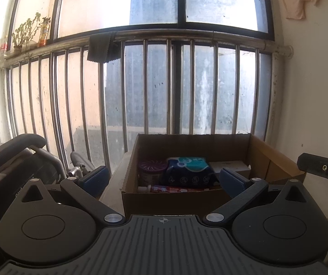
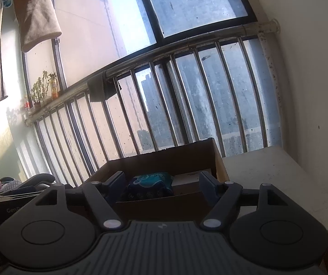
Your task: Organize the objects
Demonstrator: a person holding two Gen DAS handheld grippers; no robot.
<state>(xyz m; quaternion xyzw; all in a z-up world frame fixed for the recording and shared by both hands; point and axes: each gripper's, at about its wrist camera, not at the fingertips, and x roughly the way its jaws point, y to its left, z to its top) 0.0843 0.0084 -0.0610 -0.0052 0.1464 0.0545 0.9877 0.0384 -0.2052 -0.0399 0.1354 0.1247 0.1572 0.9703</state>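
A brown cardboard box (image 1: 170, 199) stands by the window railing. Inside lie a blue tissue pack (image 1: 190, 170), a purple-lidded round container (image 1: 151, 171), a white carton (image 1: 231, 167) and a red tube (image 1: 175, 189). My left gripper (image 1: 164, 180) hangs open in front of the box with nothing between its blue pads. A black part of the other gripper (image 1: 322, 168) pokes in at the right. In the right wrist view my right gripper (image 2: 161, 186) stands open over the box's near wall (image 2: 164, 206), the tissue pack (image 2: 151, 183) lying beyond it, untouched.
A metal railing (image 1: 168, 87) and window run behind the box. The box rests on a white table (image 2: 278, 178) against the right wall. A black chair or pram handle (image 1: 21, 144) sits at left. Clothes (image 2: 35, 18) hang above, plants (image 2: 42, 87) on the sill.
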